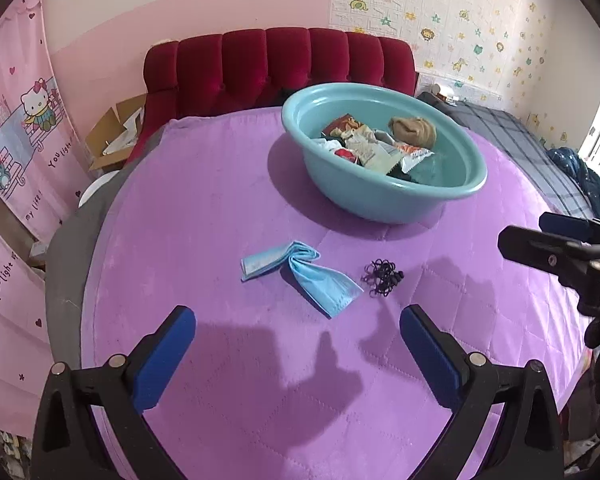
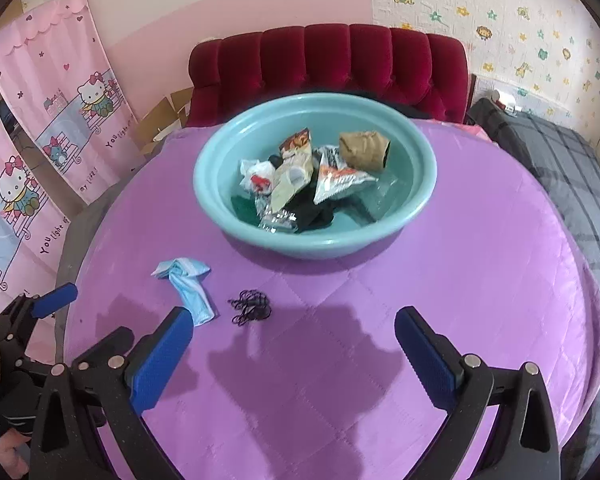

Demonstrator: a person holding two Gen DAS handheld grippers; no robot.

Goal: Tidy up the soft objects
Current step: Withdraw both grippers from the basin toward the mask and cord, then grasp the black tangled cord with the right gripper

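Left to right on the purple quilt [image 1: 228, 184]: the left gripper [image 1: 298, 334], jaws spread and empty, hovers near a crumpled blue face mask [image 1: 300, 274]; just beside it lies a tangle of black hair ties [image 1: 382, 274], individual loops hard to separate. Behind them sits the teal basin [image 2: 260, 240] holding snack packets [image 2: 336, 180], a tan rolled cloth [image 2: 364, 150] and dark fabric, partly buried. The right gripper [image 2: 294, 332] is likewise spread and empty. The right wrist view alone shows the basin's full interior; the mask's near end is hidden there by a finger.
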